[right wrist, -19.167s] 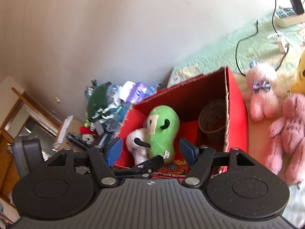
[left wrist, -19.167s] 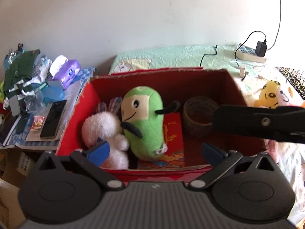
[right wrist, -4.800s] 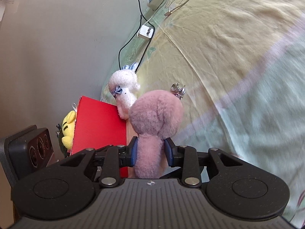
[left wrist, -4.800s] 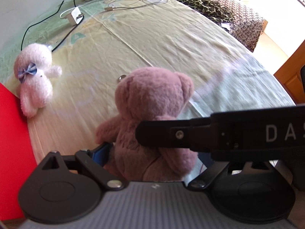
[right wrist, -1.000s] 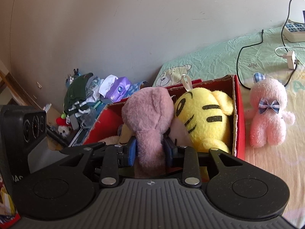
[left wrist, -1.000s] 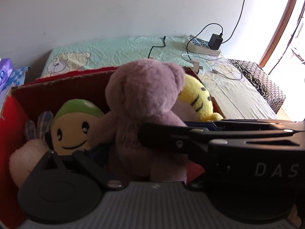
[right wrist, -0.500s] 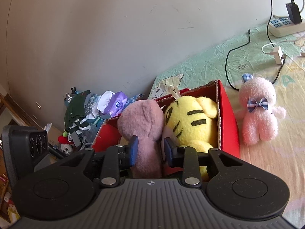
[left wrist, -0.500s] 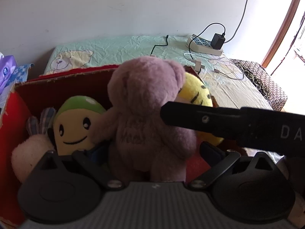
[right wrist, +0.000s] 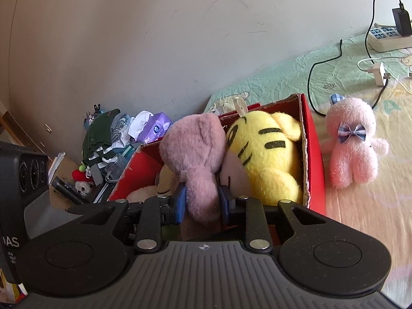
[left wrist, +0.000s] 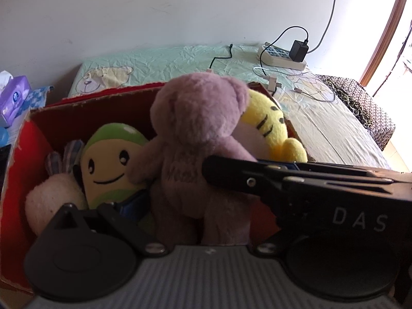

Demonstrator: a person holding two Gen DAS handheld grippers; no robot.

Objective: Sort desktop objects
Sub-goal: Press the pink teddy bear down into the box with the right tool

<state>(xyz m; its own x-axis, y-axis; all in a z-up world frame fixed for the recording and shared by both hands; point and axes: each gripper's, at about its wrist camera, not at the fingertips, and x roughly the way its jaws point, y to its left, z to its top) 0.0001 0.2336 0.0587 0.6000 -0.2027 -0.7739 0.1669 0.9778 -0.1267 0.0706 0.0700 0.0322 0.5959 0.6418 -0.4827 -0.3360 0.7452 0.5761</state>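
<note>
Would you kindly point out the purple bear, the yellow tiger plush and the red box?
purple bear (left wrist: 198, 118), left wrist view, back of its head.
yellow tiger plush (right wrist: 267, 149), right wrist view, striped head.
red box (right wrist: 315, 170), right wrist view, outer side wall.

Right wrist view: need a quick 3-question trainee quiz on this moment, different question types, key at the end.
1. True or false: the right gripper is shut on the mauve plush bear.
2. Which toy sits outside the red cardboard box? A) yellow striped plush tiger B) pale pink plush doll with a plaid bow
3. Fill in: the bear is over the ___.

Key: 1 true; 2 B; 3 box.
</note>
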